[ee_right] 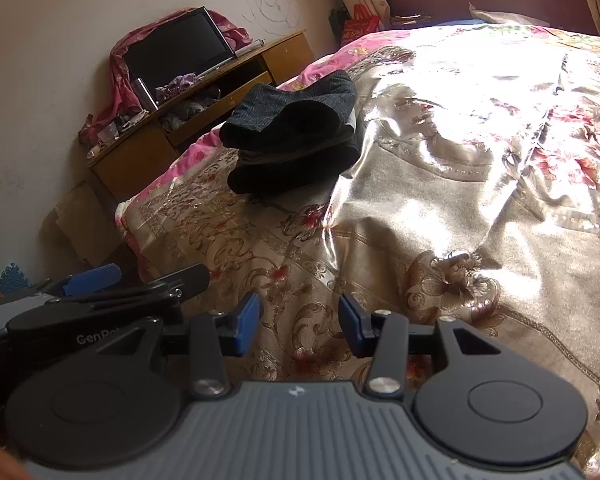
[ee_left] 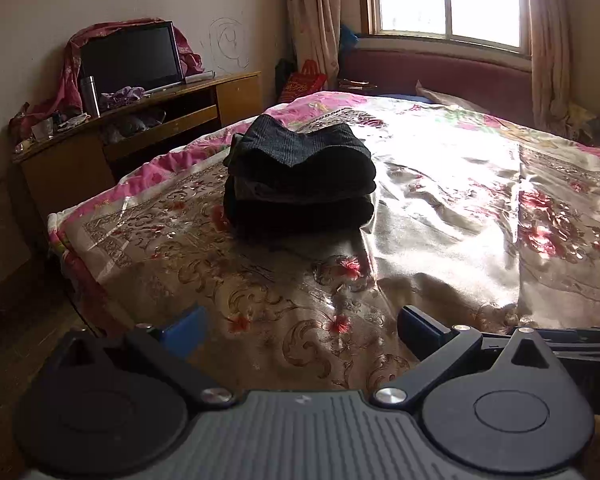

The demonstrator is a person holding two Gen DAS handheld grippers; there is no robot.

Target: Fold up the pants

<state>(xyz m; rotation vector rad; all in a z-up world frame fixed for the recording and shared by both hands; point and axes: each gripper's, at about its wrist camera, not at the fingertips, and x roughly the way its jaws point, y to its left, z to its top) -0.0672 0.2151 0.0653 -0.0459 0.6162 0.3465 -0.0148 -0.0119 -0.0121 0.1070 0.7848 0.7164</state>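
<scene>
The dark grey pants (ee_left: 300,176) lie folded in a thick stack on the floral bedspread (ee_left: 440,208), near the bed's left side. They also show in the right wrist view (ee_right: 296,140). My left gripper (ee_left: 300,330) is open wide and empty, hovering over the bedspread well short of the pants. My right gripper (ee_right: 300,326) is open and empty, also back from the pants. The left gripper appears at the left of the right wrist view (ee_right: 112,284), beside the right one.
A wooden TV stand (ee_left: 148,128) with a dark screen (ee_left: 132,58) and clutter stands against the wall left of the bed. A red bag (ee_left: 304,80) sits by the curtain. A window (ee_left: 448,0) and a maroon headboard (ee_left: 440,76) are at the far end.
</scene>
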